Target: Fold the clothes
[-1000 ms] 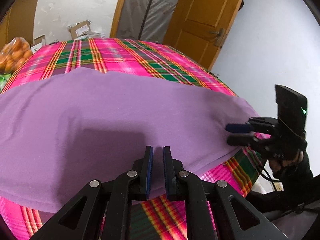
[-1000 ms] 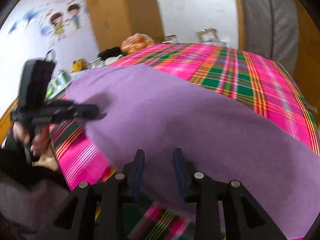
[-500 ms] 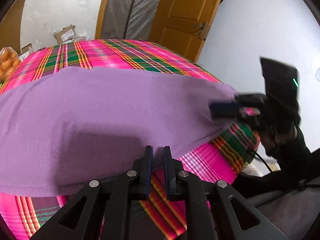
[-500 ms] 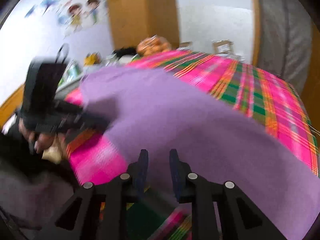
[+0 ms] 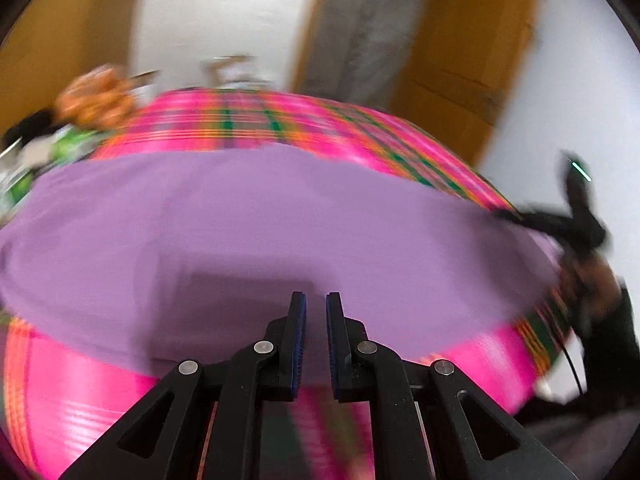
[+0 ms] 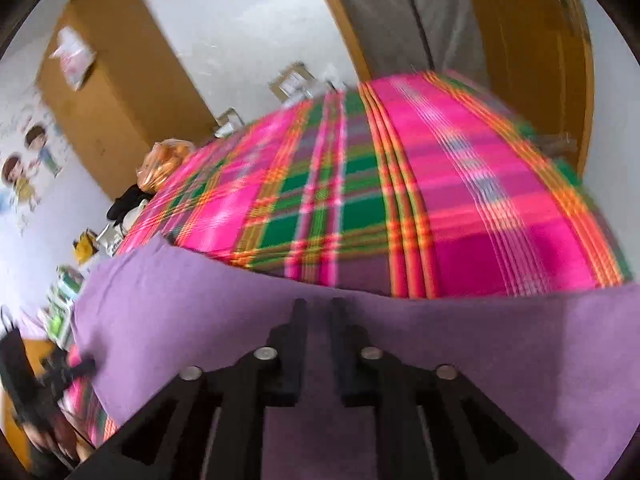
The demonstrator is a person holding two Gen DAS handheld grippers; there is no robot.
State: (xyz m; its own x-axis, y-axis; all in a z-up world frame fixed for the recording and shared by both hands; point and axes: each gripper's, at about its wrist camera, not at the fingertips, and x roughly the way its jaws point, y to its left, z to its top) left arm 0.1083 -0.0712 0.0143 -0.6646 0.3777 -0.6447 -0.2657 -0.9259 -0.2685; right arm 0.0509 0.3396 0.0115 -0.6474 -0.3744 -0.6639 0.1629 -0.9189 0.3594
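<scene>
On plaid cloth (image 6: 472, 208), purple garment (image 5: 248, 232).

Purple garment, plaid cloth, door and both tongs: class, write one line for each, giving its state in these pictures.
Purple garment: spread flat on the plaid cloth, not yet folded.
Plaid cloth: spread out under the garment.
Left tongs: narrow gap, garment edge between the fingers, grip unclear.
Right tongs: closing, over the garment, grip unclear.
Door: open or shut, too blurred to tell.

The left gripper (image 5: 316, 312) sits at six o'clock, its jaws narrowly apart over the purple garment (image 5: 260, 232). At three o'clock, the blurred right gripper (image 5: 516, 216) meets the garment's edge on the plaid cloth (image 5: 280, 120).
</scene>
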